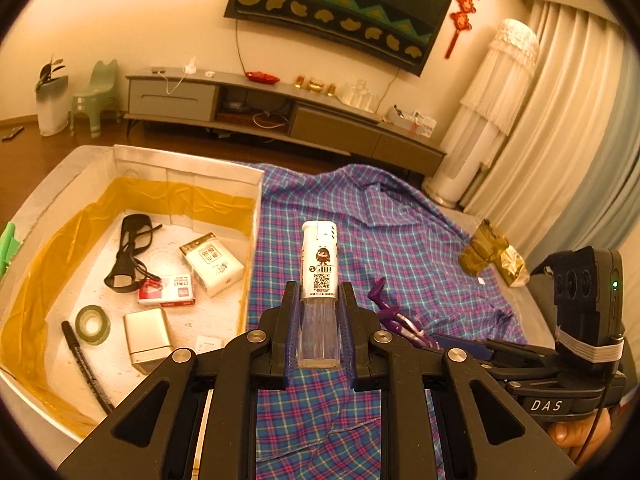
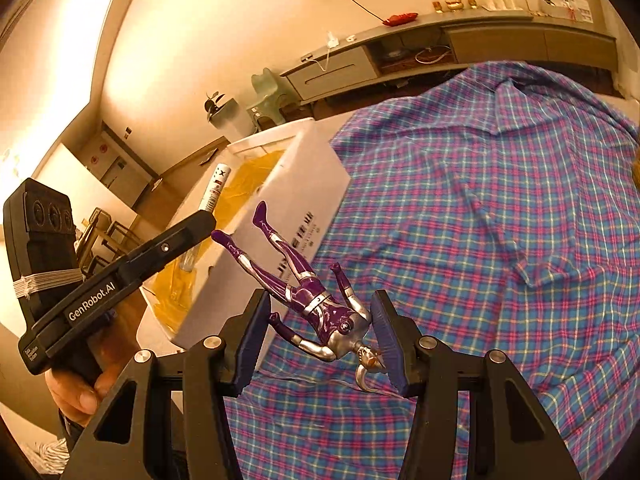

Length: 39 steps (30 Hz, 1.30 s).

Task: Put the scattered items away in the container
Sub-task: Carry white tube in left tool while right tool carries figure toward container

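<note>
Left tongs [image 1: 319, 300] clamp the lighter [image 1: 319, 280]; right tongs [image 2: 320, 334] clamp the figurine [image 2: 308, 300].

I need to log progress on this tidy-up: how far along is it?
Well underway. Already in the box: glasses, tape roll, pen, red packet, white pack and silver case. In hand: the left gripper clamps a lighter; the right gripper holds a purple figure. Left: two wrapped items beside the plaid shirt.
</note>
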Motion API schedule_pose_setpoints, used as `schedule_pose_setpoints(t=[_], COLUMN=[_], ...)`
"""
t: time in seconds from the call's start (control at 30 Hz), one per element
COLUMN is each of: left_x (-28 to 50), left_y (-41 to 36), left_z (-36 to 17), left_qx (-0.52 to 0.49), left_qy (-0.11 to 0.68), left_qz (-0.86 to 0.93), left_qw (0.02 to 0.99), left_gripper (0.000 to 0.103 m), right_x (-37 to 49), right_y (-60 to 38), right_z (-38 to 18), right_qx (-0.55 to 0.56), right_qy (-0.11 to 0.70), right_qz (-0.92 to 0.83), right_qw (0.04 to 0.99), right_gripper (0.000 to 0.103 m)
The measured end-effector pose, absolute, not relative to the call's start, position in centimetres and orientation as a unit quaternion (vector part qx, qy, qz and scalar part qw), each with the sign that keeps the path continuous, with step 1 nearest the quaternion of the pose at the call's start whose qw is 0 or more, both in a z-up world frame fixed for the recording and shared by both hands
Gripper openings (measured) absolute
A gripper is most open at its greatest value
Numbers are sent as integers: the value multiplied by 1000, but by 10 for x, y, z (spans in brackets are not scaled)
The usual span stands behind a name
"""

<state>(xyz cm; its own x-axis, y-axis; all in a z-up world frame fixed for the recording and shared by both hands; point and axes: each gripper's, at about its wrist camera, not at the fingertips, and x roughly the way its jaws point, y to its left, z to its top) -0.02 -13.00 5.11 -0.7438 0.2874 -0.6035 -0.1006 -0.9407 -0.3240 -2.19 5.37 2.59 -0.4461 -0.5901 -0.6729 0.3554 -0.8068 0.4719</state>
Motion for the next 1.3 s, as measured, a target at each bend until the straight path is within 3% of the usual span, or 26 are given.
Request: schedule_pose_setpoints(t=[1.3], left_x=[17], left_y=[-251], left_z=[55], left_qx=[-304], left_qy=[-266], left_qz=[914], left_qw=[35], left_gripper=[19], right_x=[-47], right_y=[-59], right_z=[70], right_qx=[435], right_qy=[-55], right_qz=[-837], right_qw=[329], right_gripper=[53])
